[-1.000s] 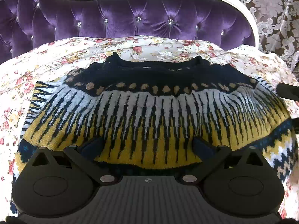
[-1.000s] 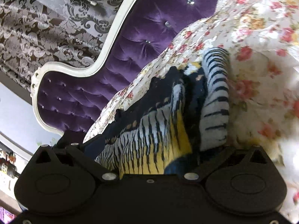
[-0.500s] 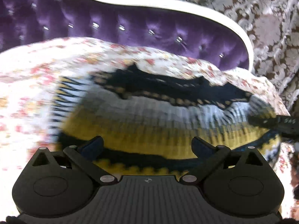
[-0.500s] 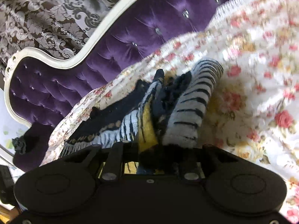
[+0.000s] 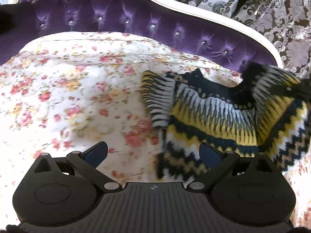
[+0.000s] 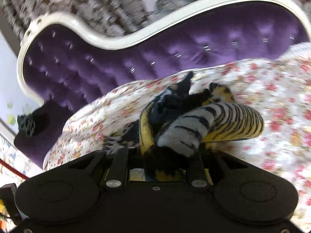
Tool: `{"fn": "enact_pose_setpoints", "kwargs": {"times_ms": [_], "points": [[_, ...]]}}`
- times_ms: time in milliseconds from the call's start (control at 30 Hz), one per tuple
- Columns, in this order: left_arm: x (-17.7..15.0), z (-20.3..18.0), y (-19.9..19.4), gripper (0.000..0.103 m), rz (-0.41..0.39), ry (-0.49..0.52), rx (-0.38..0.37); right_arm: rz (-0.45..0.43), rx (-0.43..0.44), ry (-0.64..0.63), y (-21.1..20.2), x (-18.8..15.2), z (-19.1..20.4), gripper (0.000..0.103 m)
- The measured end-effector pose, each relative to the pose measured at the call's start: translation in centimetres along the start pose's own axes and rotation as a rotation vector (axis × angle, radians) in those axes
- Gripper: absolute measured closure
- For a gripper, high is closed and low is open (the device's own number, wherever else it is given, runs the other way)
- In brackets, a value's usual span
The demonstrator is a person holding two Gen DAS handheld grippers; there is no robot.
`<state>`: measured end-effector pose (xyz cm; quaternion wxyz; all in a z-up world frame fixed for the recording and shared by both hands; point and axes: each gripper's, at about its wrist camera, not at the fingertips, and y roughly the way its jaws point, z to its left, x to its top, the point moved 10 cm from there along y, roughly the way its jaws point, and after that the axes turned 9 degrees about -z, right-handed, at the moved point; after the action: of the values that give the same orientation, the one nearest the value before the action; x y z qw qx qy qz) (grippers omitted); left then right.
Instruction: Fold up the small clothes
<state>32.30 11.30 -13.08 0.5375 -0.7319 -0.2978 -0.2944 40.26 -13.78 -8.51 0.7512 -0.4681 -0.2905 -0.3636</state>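
One sweater (image 5: 223, 116), knitted in yellow, white and dark blue bands, is the garment in play, and it lies on the flowered bedspread (image 5: 68, 89) toward the bed's right side, close under the purple tufted headboard (image 5: 116, 15). Its folding looks barely begun. The right tool (image 6: 155, 155) is clamped on a bunch of the knit: in the right wrist view a striped sleeve and a wad of the body are gathered between the narrowed jaws and lifted off the bedspread. From the left wrist view the right-hand part of the sweater is raised and doubled toward the middle, while the left sleeve sits folded in on the chest and the zigzag hem hangs toward the near edge of the bed.

The left tool (image 5: 153, 151) stands wide, holding nothing; its right finger sits over the hem, its left over bare bedspread, and whether it touches the cloth I cannot tell.

My reading: one side fold is under way, not yet laid down or smoothed. Left to do are setting that side flat, squaring the other sleeve, and folding hem to collar.
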Motion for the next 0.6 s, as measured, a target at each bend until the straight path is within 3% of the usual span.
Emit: {"fn": "enact_pose_setpoints", "kwargs": {"times_ms": [267, 400, 500, 567, 600], "points": [[-0.2, 2.6, -1.6, 0.002, 0.001, -0.027, -0.002, 0.131, -0.005, -0.126, 6.1, -3.9, 7.2, 0.071], [-0.2, 3.1, -2.0, 0.002, 0.001, -0.032, -0.007, 0.178, -0.053, -0.248, 8.1, -5.9, 9.6, 0.070], [-0.5, 3.5, -1.9, 0.002, 0.013, -0.040, -0.011, 0.200, -0.067, -0.326, 8.5, -6.7, 10.6, 0.057], [-0.7, 3.6, -1.7, 0.002, 0.021, -0.046, -0.015, 0.198, -0.012, -0.325, 8.0, -6.7, 11.4, 0.041], [-0.7, 3.5, -1.7, 0.002, 0.023, -0.046, -0.017, 0.191, 0.032, -0.299, 7.6, -6.4, 11.9, 0.040]]}}
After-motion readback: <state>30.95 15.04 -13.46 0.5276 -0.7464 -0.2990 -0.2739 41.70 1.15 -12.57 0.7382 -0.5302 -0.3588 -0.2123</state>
